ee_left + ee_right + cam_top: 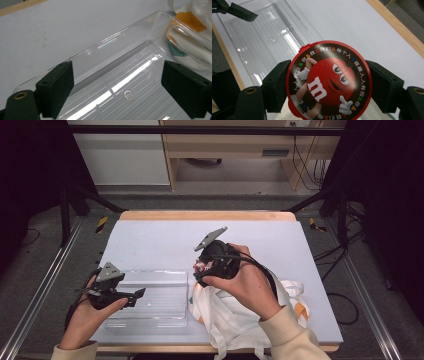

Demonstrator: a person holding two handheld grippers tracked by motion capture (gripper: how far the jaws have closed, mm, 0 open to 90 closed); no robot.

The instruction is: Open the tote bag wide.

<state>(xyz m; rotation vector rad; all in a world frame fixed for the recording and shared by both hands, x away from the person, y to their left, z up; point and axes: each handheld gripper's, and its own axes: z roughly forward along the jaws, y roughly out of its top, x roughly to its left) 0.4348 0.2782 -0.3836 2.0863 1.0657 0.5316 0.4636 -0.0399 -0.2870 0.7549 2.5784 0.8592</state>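
Observation:
A round red M&M's candy tin [328, 80], its printed lid facing the camera, sits between the pads of my right gripper [329, 76], which is shut on its edges. In the high view that gripper [201, 270] holds the tin [202, 266] above the table just right of a clear plastic tray [150, 292]. My left gripper [137, 296] hovers over the tray's left end with its jaws open and nothing between them. The left gripper view looks between those open jaws [118, 70] onto the ribbed tray floor [125, 82].
A white cloth bag with orange patches [240, 317] lies crumpled at the table's front right, against the tray's right end [190, 18]. The table has a pale blue-grey mat [160, 242] and a wooden rim [205, 215]. Metal frame rails run along both sides.

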